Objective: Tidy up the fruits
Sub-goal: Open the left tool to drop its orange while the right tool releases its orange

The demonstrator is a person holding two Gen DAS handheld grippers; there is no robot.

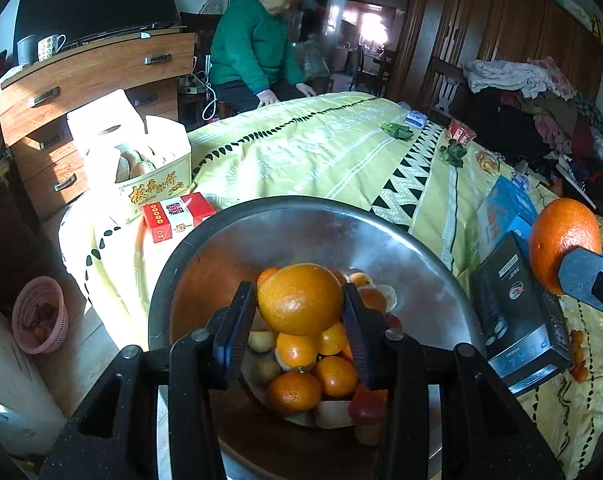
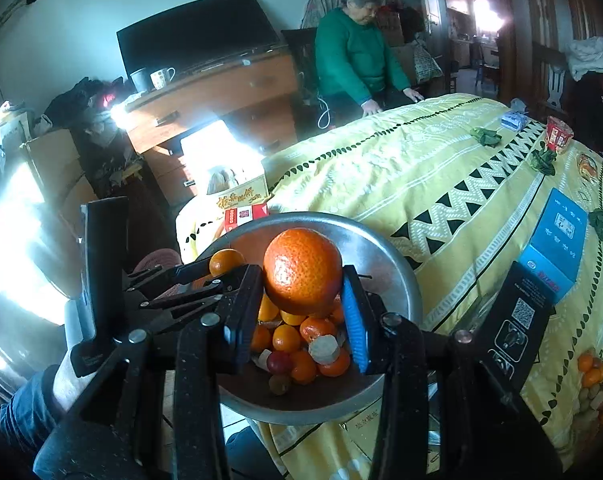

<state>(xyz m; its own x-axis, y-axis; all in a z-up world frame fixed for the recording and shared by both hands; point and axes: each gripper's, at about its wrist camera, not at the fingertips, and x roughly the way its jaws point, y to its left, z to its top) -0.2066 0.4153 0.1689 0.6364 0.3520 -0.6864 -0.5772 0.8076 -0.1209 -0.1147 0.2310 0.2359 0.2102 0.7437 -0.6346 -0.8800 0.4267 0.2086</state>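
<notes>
Left tongs (image 1: pixel 300 302) grip orange (image 1: pixel 300 299) | right tongs (image 2: pixel 303 276) grip mandarin (image 2: pixel 302 271) | both tilted over bowl (image 1: pixel 421 280)

bowl (image 1: pixel 381 236) bottom hidden under fruit; its near rim behind the tongs.

Orange (image 1: pixel 300 299) between black fingers of left gripper (image 1: pixel 300 312): bright orange. Second fruit (image 2: pixel 302 271) in right gripper (image 2: pixel 303 300): deeper orange; one pad (image 2: pixel 355 322) blue. Bowl (image 1: pixel 401 248): silver metal, holding orange, yellowish and one dark red fruit. Bedspread (image 1: pixel 301 152): pale yellow, black triangles, white bands. Small box (image 1: pixel 177 216): red and white. Basket (image 1: pixel 41 314): pink. Person's sweater (image 2: pixel 349 56): green. Blurred carton (image 1: pixel 157 192): probably cream with dark lettering.
</notes>
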